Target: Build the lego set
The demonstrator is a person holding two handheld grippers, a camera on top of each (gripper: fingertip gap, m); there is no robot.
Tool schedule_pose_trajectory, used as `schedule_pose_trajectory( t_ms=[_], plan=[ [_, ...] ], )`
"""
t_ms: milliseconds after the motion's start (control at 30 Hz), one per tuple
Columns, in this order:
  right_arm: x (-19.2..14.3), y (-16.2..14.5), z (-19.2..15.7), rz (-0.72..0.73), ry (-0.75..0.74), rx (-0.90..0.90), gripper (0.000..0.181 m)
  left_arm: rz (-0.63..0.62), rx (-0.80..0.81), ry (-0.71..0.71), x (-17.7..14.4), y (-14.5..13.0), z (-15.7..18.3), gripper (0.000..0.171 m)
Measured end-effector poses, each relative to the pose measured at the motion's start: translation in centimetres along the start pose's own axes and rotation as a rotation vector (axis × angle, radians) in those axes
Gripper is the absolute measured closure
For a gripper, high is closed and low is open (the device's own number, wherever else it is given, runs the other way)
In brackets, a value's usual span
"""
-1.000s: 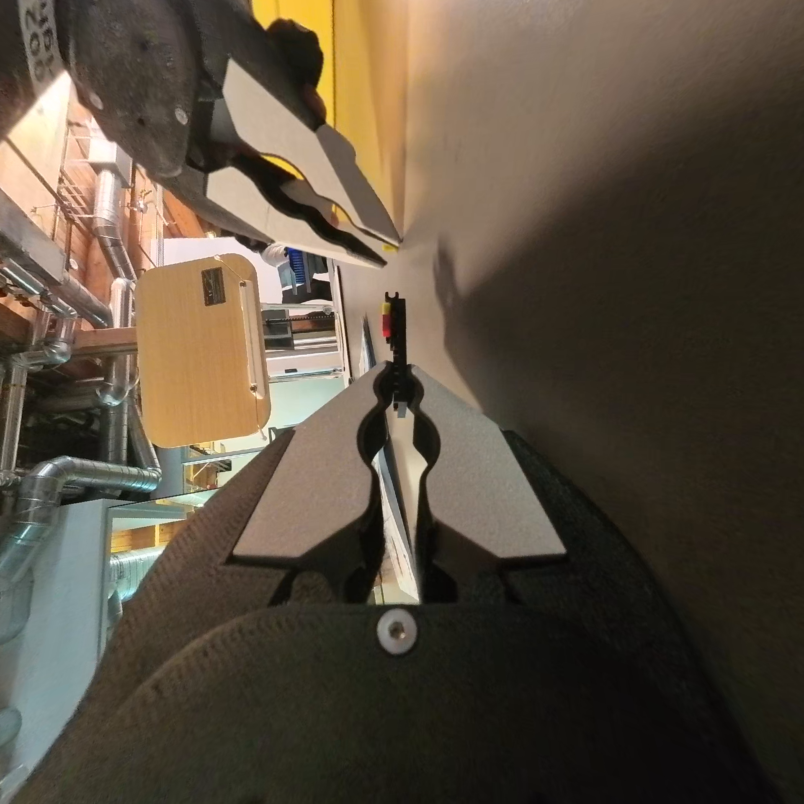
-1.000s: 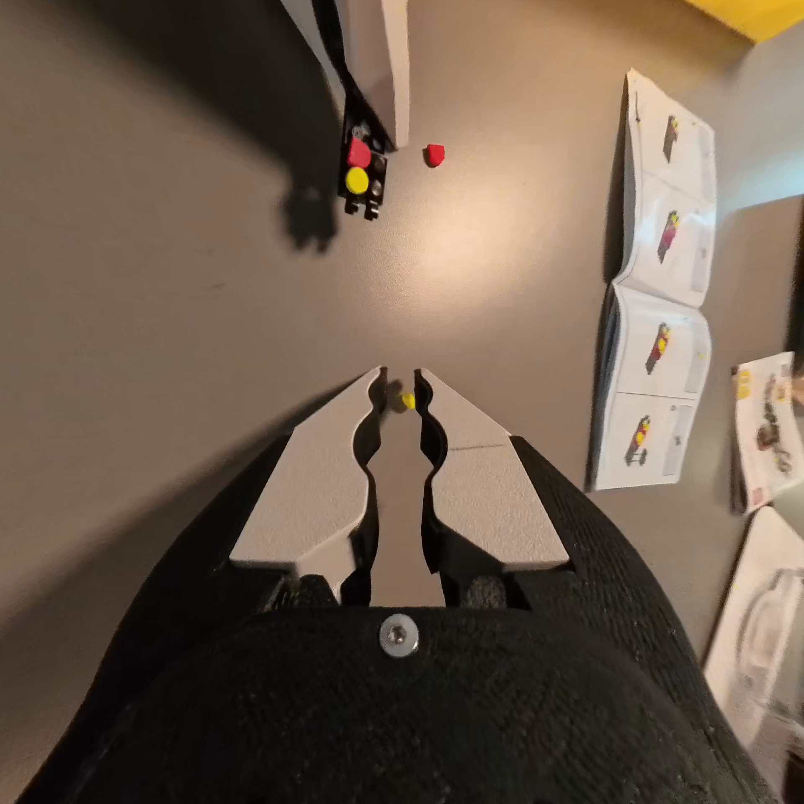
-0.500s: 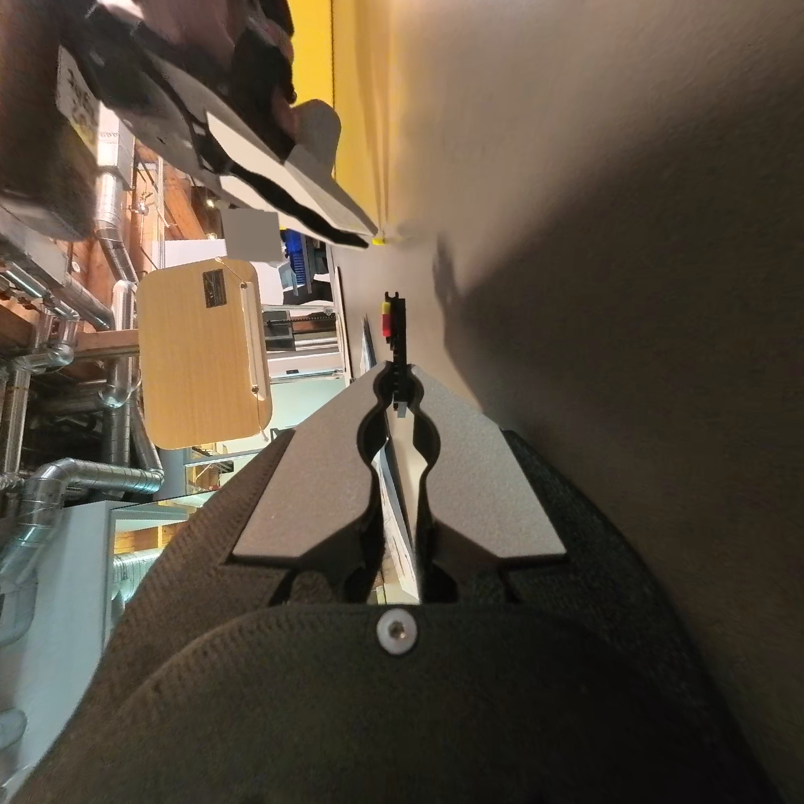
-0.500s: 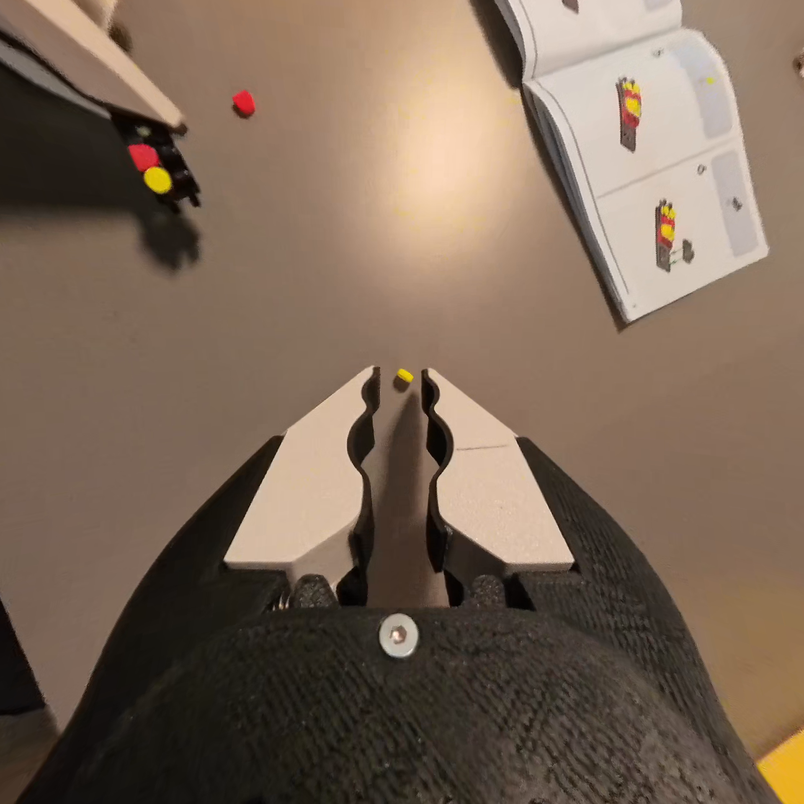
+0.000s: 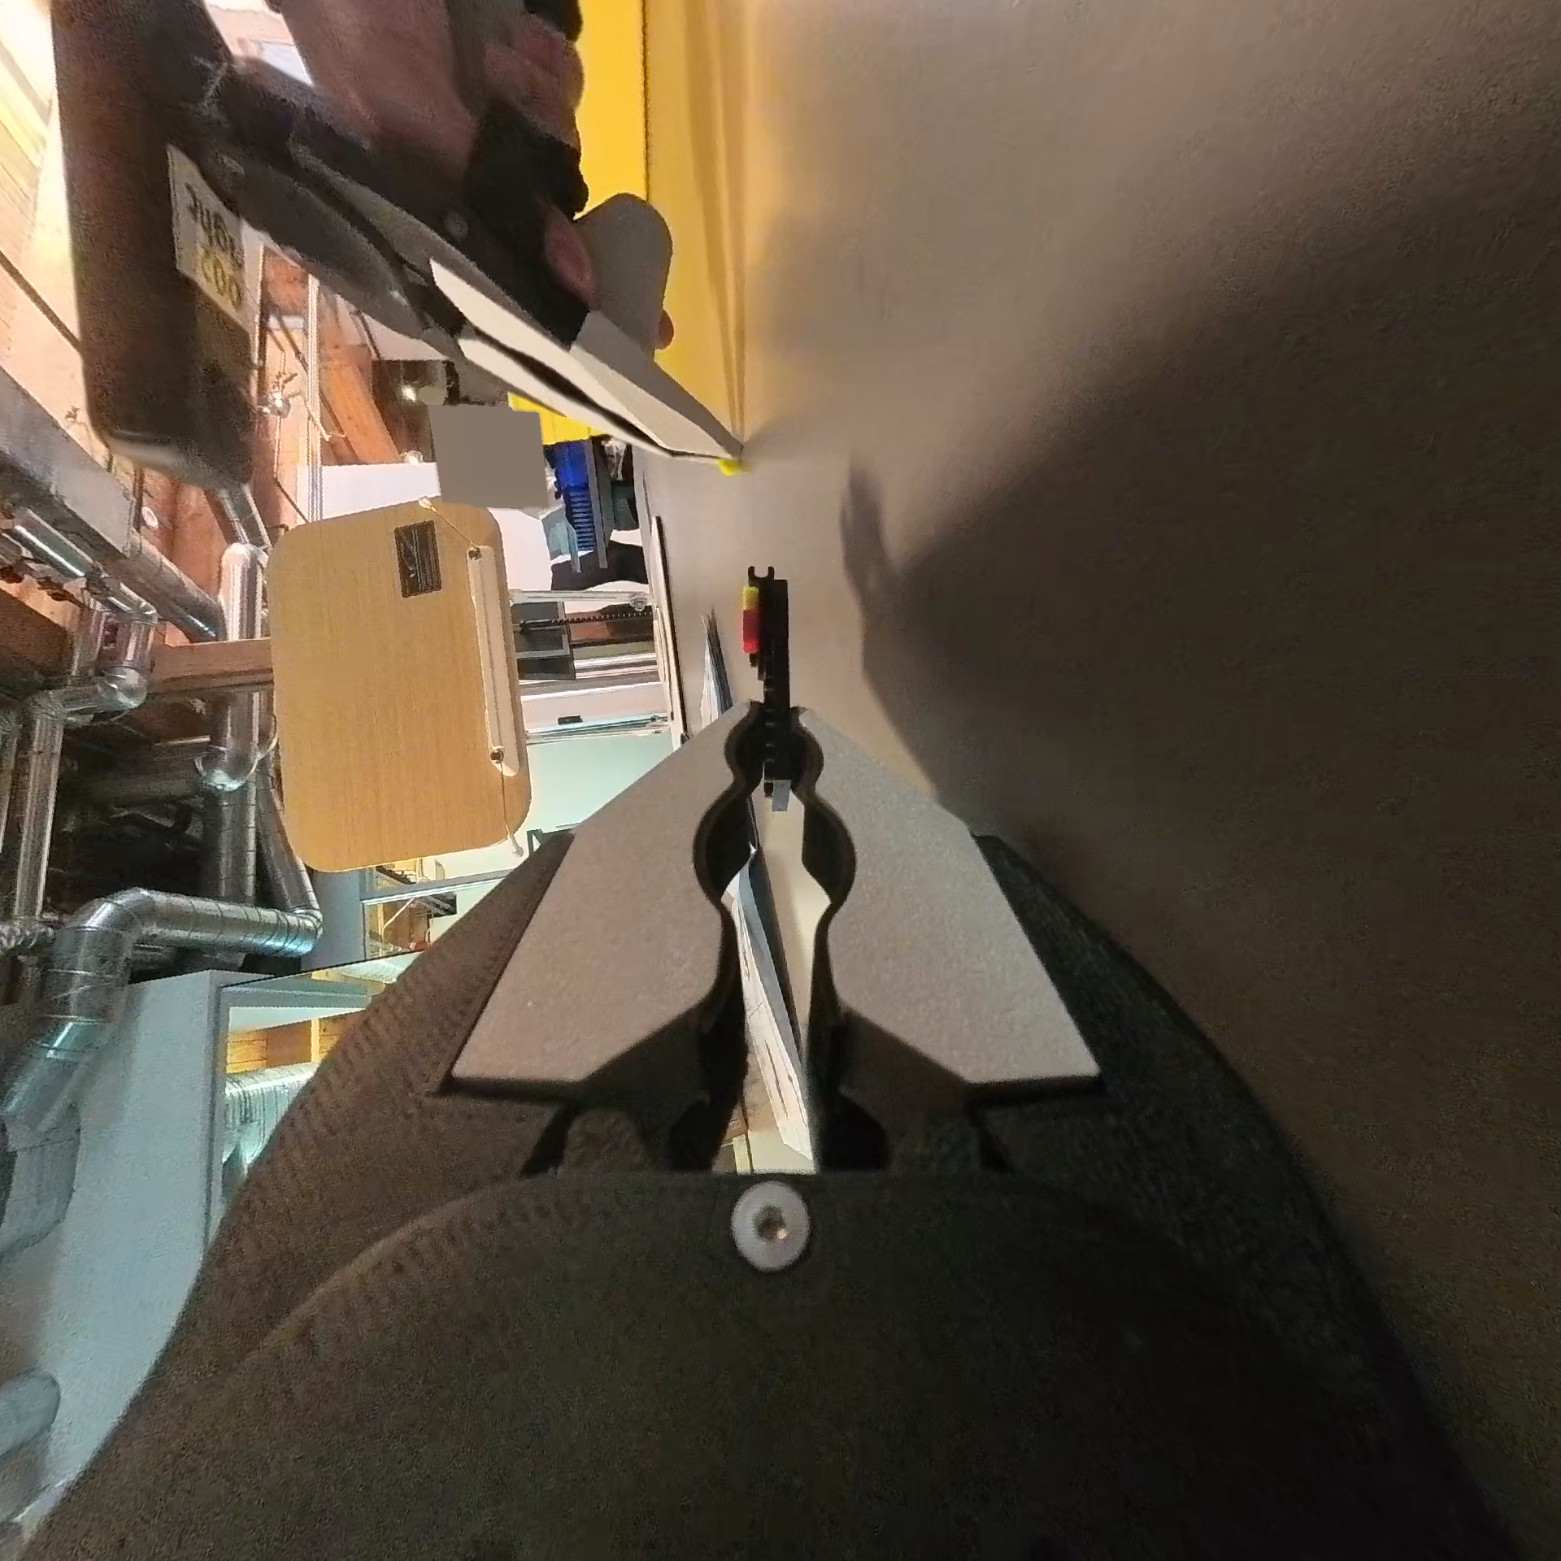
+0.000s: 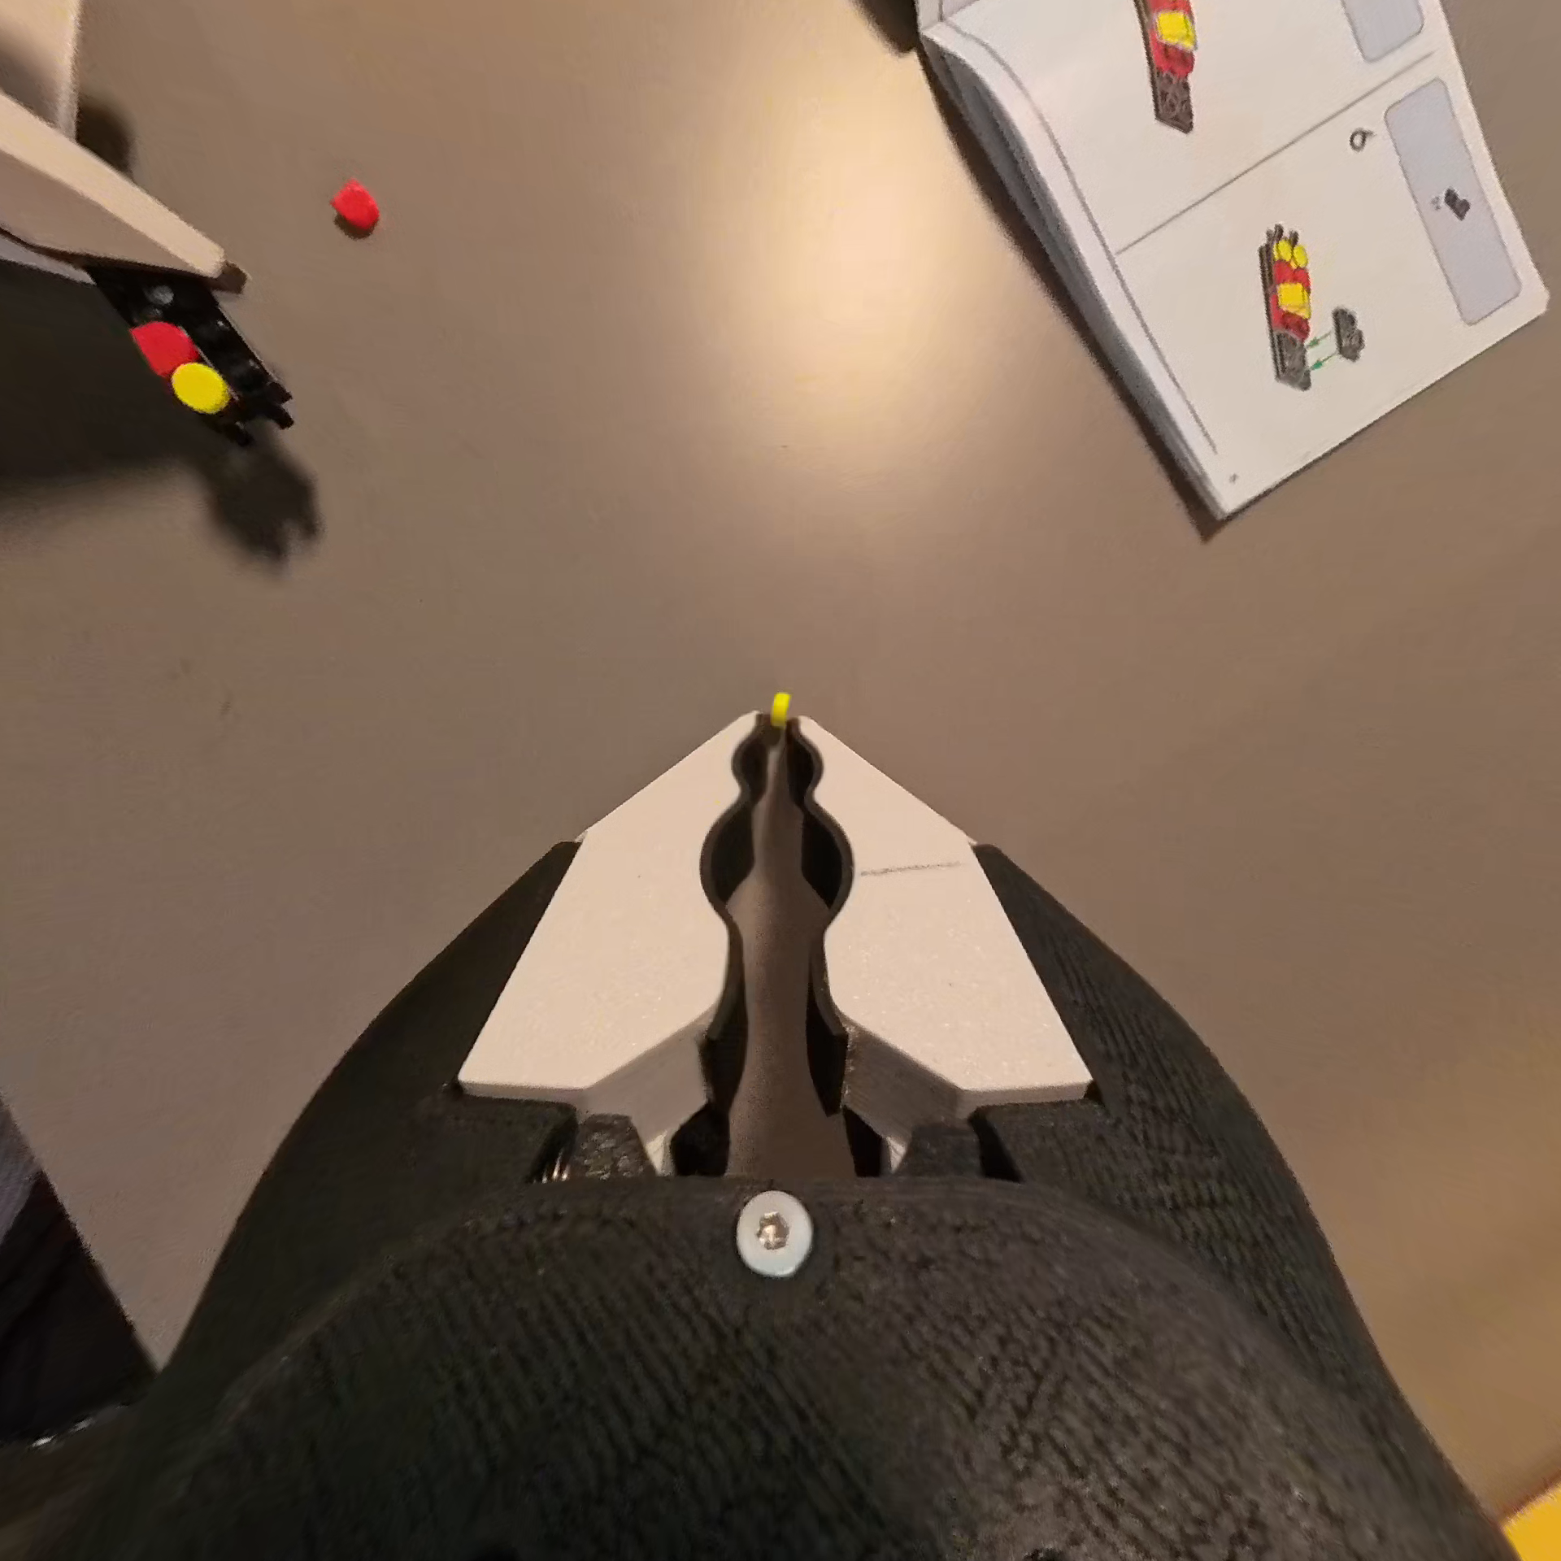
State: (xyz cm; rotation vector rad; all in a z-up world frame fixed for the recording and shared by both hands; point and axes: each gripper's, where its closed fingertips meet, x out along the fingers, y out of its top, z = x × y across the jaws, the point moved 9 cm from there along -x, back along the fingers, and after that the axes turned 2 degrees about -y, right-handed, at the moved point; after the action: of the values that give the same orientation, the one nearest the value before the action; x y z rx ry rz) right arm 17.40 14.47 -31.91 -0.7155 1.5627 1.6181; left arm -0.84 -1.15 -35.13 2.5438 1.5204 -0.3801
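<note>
Lego build: a black strip (image 5: 775, 667) with a red piece (image 6: 160, 345) and a yellow round piece (image 6: 199, 387) on it was clamped at one end in the left hand-held gripper (image 5: 775, 718), held off the table (image 6: 591, 549) and casting a shadow there.
Left hand-held gripper: closed on the black strip, which stuck out past the tips; it showed edge-on in the left wrist view.
Right hand-held gripper (image 6: 779, 725): pinched shut on a small yellow stud (image 6: 780, 706), whose top peeked above the tips, right at the table surface.
Loose parts: one small red piece (image 6: 356, 205) lay on the table near the black strip, apart from it.
Instruction booklet (image 6: 1267, 253): open on the table at upper right, its top and right edge cut off by the frame.
Hidden or unclear: the clamped end of the strip was covered by the fingers; the hand (image 5: 473, 101) on the right hand-held gripper was blurred in the left wrist view; whether the stud had left the table could not be told.
Containers: none could be made out.
Change from half a second earlier: the right hand-held gripper's jaws, then apart with the yellow stud lying between the tips, had come together on it; the left kept its grip on the strip.
</note>
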Motion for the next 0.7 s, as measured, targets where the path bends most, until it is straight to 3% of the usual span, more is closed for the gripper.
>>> schedule_pose_trajectory(
  t_ms=[200, 300, 467, 700],
  plan=[
    [-1.0, 2.0, -3.6, 0.340, 0.036, -0.345, 0.181, 0.006, -0.019, 0.037, 0.1, 0.2, -0.1, 0.167],
    [-0.9, 2.8, -5.6, 0.433, 0.091, -0.446, 0.181, 0.014, -0.025, 0.074, 0.0, 0.2, -0.3, 0.167],
    [0.4, 2.2, -6.7, 0.343, 0.031, -0.688, 0.181, 0.021, -0.020, 0.044, 0.1, 0.3, -0.1, 0.167],
    [1.2, 1.5, -8.8, 0.163, -0.211, -1.369, 0.181, 0.019, -0.016, 0.040, 0.1, 0.3, -0.1, 0.167]
  ],
)
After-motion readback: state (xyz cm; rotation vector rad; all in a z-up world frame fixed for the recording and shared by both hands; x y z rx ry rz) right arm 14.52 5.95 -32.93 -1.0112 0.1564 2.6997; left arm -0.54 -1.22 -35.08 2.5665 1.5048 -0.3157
